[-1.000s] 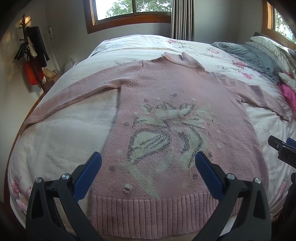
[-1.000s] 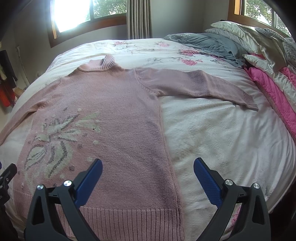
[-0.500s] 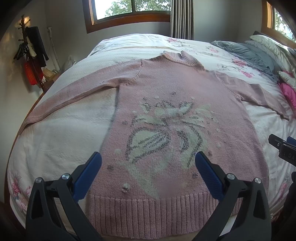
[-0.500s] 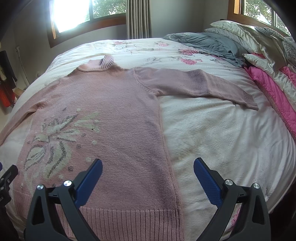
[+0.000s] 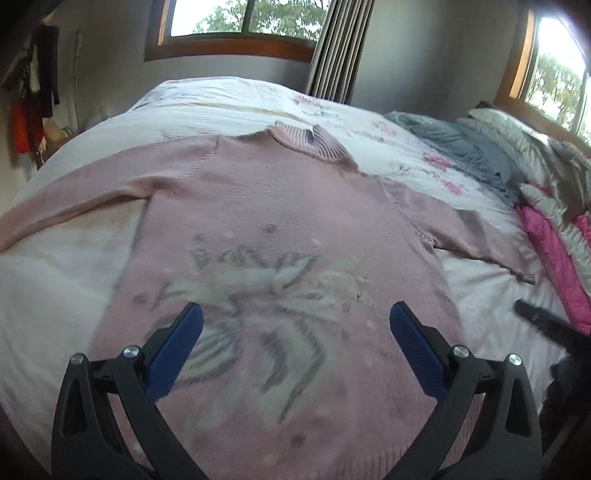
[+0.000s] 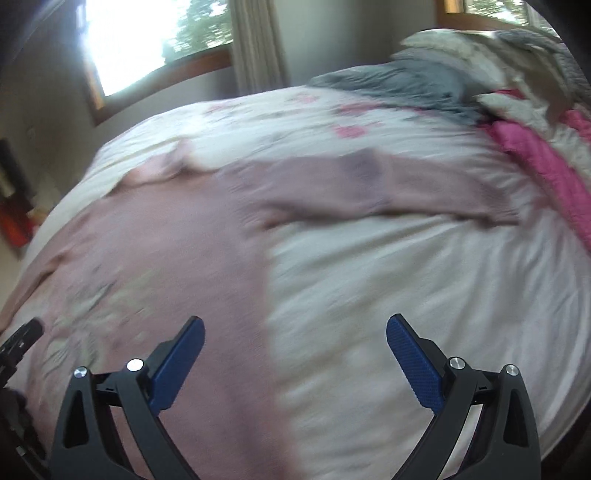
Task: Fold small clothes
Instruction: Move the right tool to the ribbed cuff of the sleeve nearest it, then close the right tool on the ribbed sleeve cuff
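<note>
Hovering over the pink sweater (image 5: 280,206), both grippers' fingers (image 5: 177,350) spread.

A wide bed (image 5: 229,107) with a white, pink-flowered cover fills the room, with grey bedding (image 5: 465,147), pale pillows (image 5: 517,136) and a bright pink quilt (image 5: 550,251) heaped along its right edge. Behind it, grey walls (image 5: 424,55) hold wood-framed windows (image 5: 236,22) showing green trees, with a striped curtain (image 5: 336,48) between them. Dark and red clothes (image 5: 33,96) hang at the far left.
</note>
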### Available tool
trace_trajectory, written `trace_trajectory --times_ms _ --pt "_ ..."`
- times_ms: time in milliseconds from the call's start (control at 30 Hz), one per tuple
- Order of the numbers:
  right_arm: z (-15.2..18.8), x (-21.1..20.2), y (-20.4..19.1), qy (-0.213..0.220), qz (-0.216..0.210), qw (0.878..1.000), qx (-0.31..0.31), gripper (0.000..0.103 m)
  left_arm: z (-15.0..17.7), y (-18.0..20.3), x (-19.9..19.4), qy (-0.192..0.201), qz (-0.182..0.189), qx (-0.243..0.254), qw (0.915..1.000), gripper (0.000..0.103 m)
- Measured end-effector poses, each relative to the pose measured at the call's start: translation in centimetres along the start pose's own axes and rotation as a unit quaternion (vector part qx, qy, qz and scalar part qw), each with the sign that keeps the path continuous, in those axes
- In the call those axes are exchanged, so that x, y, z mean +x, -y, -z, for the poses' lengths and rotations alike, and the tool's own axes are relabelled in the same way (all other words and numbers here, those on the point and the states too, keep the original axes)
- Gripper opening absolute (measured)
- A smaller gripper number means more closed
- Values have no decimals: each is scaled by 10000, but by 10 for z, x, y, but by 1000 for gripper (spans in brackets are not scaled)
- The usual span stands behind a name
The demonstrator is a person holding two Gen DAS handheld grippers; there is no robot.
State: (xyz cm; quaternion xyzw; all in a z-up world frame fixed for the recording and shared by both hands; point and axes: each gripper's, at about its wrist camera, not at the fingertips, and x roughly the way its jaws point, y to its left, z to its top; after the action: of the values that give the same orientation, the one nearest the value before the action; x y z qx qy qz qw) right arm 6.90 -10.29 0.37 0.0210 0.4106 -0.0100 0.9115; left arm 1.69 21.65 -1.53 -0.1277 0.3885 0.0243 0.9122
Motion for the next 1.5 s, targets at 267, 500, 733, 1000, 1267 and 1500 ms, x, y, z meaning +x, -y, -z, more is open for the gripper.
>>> trace_trajectory --times_ms 267,500,733,1000,1267,1500 --pt "-102 63 163 -339 1222 9883 844 99 -53 82 65 -168 95 634 9978 100" --pt "-127 124 262 -831 1313 9784 1365 99 -94 120 106 -148 87 489 9987 100" --pt "-130 188 298 -1402 1179 9695 1629 99 -120 144 145 -284 57 465 9985 100" --pt "-108 219 318 -1649 828 9558 2287 92 -116 112 163 -369 -126 439 9983 100" --pt "-115 190 302 -1021 251 9702 2185 4 -115 70 170 -494 -226 124 9984 100" --pt "-131 140 226 -358 -702 9845 1568 0 -109 49 162 -434 -266 183 9985 100"
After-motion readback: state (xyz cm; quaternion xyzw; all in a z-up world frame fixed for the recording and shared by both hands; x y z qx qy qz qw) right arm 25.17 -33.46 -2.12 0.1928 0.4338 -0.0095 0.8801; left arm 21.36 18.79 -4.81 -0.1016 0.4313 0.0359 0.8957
